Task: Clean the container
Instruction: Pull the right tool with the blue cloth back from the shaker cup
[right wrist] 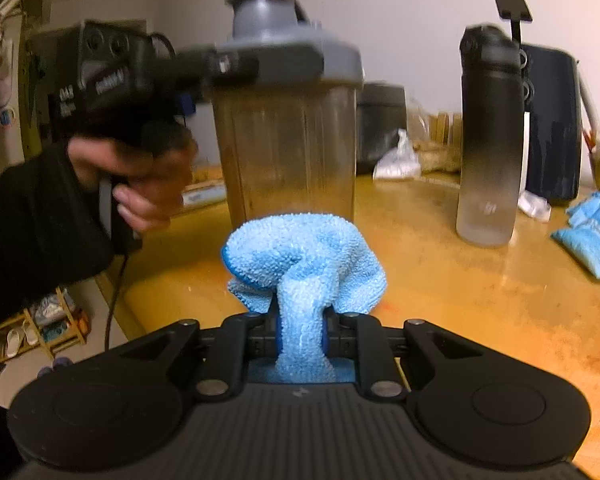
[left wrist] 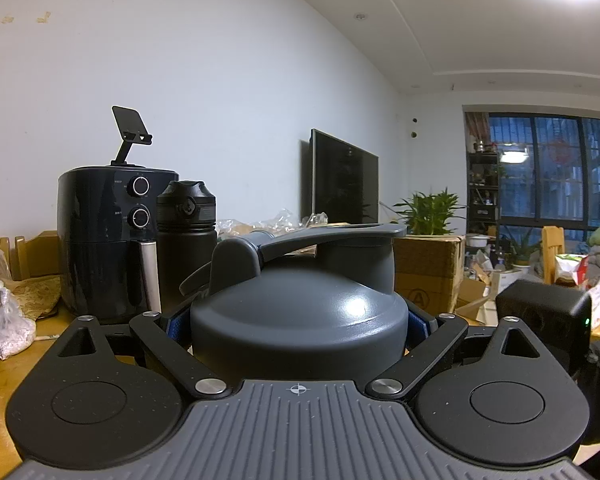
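My right gripper [right wrist: 302,334] is clamped on a bunched blue cloth [right wrist: 300,256], which hides its pads. My left gripper [left wrist: 300,320] grips the grey lid [left wrist: 300,312] of the shaker bottle [right wrist: 288,148] standing on the yellow table [right wrist: 440,280]; the bottle looks blurred.

Circled letter "A" printed on cardboard box [left wrist: 428,276]; small pale logo on black-to-clear water bottle [right wrist: 489,208], unreadable; white lettering on left gripper [right wrist: 220,65] blurred
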`<state>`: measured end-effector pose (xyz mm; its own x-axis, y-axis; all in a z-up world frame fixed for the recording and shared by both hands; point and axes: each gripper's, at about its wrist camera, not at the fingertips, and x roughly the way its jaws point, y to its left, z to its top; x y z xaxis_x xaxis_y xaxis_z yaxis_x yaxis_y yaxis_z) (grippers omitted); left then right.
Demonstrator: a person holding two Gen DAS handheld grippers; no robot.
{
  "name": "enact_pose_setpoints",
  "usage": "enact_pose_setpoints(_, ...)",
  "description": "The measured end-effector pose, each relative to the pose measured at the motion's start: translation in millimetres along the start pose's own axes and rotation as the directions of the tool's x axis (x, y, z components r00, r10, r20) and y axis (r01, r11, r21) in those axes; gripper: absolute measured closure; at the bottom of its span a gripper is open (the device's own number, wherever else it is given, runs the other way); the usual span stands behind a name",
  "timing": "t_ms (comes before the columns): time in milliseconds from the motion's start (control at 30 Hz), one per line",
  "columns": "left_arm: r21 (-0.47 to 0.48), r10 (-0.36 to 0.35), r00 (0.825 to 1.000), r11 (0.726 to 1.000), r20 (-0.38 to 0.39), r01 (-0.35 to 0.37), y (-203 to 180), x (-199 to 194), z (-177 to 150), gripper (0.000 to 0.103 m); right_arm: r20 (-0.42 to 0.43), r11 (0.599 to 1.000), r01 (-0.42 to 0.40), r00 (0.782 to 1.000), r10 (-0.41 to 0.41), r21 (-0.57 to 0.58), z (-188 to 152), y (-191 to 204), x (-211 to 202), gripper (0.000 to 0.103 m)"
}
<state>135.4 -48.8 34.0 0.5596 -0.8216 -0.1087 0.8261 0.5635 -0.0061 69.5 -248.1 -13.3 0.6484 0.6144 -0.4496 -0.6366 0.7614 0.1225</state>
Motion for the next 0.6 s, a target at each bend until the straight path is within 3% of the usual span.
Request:
enact_pose_setpoints(233, 0.000, 0.005, 1.000, 1.000, 0.001, -0.005, 1.5, -0.2, 0.0, 0.008, -0.034, 1.000, 0.001, 0.999, -0.001, -0.003, -1.6, -0.3, 6.1, 0.093)
enact_pose_setpoints(600, -0.001, 0.005, 1.000, 1.000, 0.000, -0.005, 2.9, -0.1, 2.1, 0.008, -0.002, 0.999, -0.016, 1.000, 0.016, 0.031, -1.5, -4.9, 2.1, 0.092)
